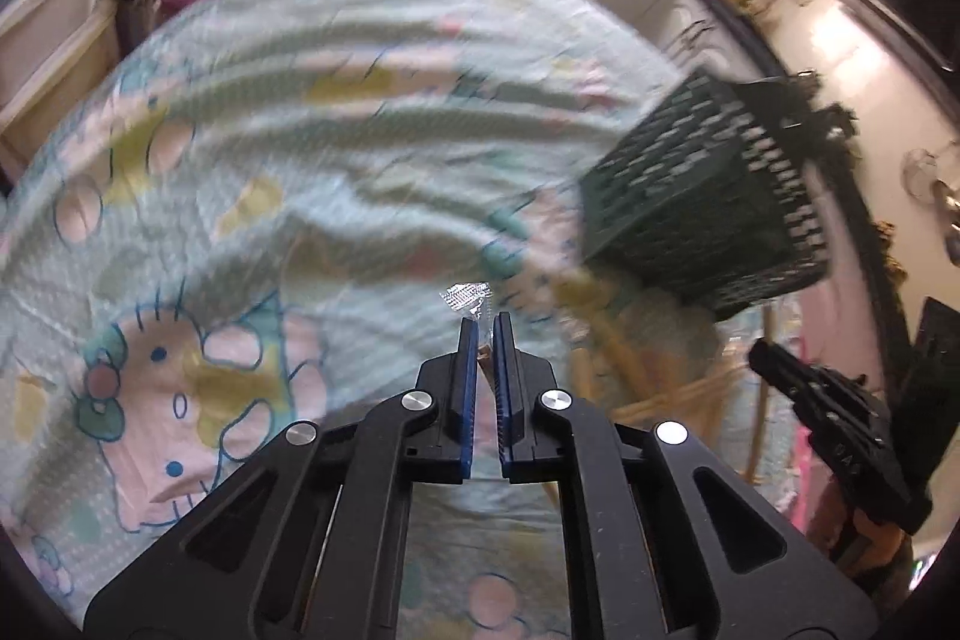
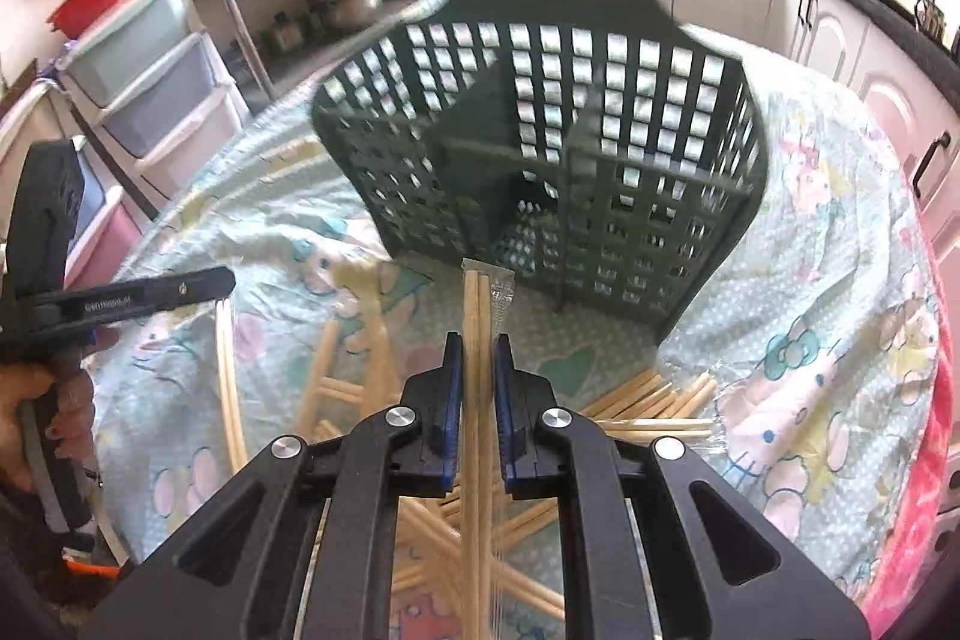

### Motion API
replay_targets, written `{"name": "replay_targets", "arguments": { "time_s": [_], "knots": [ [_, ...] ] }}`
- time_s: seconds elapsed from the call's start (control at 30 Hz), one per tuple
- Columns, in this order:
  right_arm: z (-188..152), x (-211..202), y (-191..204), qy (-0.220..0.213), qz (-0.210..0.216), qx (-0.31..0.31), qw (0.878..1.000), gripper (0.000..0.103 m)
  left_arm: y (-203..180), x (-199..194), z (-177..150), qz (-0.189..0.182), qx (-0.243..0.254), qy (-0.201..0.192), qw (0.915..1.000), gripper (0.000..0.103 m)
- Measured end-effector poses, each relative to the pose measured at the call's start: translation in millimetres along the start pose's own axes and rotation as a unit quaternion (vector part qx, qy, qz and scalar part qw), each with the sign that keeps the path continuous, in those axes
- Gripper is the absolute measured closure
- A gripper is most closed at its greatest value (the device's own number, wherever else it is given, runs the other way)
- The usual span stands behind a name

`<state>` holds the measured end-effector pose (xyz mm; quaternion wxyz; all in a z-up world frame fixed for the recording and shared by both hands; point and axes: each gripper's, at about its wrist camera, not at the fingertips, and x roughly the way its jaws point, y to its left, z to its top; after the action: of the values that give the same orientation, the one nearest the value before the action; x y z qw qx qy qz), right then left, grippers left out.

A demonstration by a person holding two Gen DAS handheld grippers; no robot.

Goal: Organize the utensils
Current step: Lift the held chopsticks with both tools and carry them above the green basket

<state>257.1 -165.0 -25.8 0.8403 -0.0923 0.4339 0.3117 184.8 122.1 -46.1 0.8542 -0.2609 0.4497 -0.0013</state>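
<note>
Right wrist: right hand-held gripper (image 2: 478,340) clamps wrapped chopsticks (image 2: 474,328), tips toward basket (image 2: 540,148); left (image 1: 486,325) pinches wrapper.

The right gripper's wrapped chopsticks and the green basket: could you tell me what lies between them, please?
In the right wrist view, only a short stretch of bare patterned cloth separates the chopsticks in the right gripper from the basket.
</note>
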Motion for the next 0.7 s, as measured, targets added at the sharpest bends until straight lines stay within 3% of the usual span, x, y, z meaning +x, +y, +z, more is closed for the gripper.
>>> {"name": "replay_targets", "arguments": {
  "time_s": [0.4,0.7],
  "knots": [
    [24.8,-84.1,19.2,-0.12,0.022,-0.009,0.993,0.094,-85.6,-70.9,21.2,-0.069,0.103,-0.076,0.9894,0.101],
    [58.8,-139.6,14.6,-0.244,0.009,-0.008,0.97,0.095,-133.4,-107.8,53.2,-0.099,0.142,-0.134,0.9758,0.101]
  ]
}}
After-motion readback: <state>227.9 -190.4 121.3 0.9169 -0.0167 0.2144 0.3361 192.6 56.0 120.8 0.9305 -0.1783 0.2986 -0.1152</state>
